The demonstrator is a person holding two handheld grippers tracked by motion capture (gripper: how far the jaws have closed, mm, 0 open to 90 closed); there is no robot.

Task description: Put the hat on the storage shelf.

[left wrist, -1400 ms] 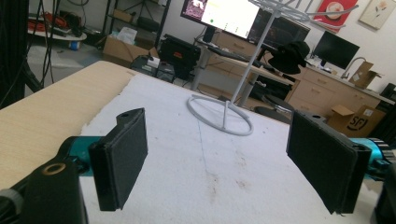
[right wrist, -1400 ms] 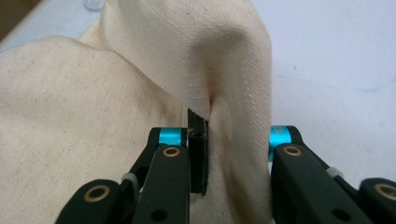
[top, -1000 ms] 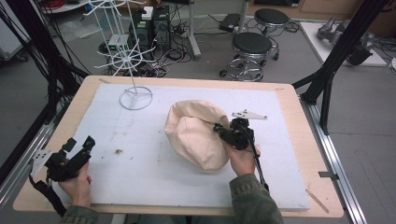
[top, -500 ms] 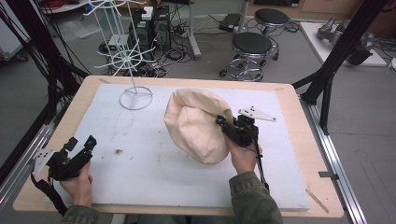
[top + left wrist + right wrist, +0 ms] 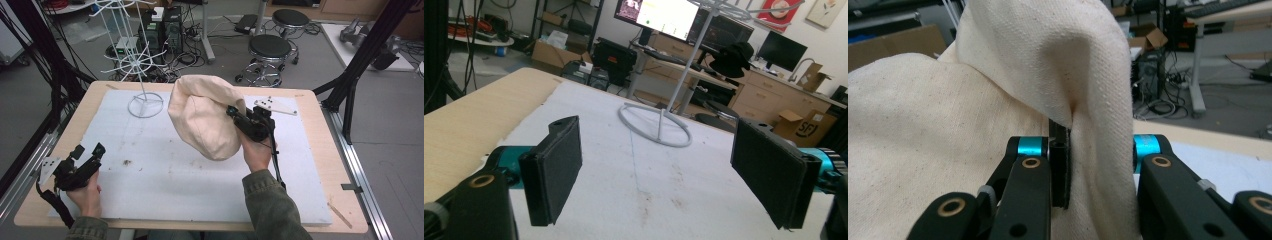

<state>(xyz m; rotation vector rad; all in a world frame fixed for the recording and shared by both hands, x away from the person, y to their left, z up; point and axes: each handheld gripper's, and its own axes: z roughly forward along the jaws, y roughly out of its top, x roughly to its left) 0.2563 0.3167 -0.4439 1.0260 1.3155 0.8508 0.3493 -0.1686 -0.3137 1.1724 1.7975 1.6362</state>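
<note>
A cream cloth hat (image 5: 202,117) hangs raised over the middle of the white mat, tilted toward the back. My right gripper (image 5: 234,112) is shut on a fold at its right edge. In the right gripper view the fabric (image 5: 948,125) drapes over my right gripper (image 5: 1083,165), and one black pad (image 5: 1059,165) presses into the fold. My left gripper (image 5: 87,151) rests near the front left corner, open and holding nothing. In the left gripper view, the left gripper (image 5: 659,180) has its jaws wide apart, facing the wire stand.
A white wire rack stand (image 5: 145,102) rises from its ring base (image 5: 655,125) at the back left of the mat (image 5: 165,175). The wooden table edge (image 5: 325,150) borders the mat. Two stools (image 5: 270,50) and cables are on the floor behind.
My right gripper has risen and carried the hat up off the mat, tipping it toward the back. The left gripper has stayed put.
</note>
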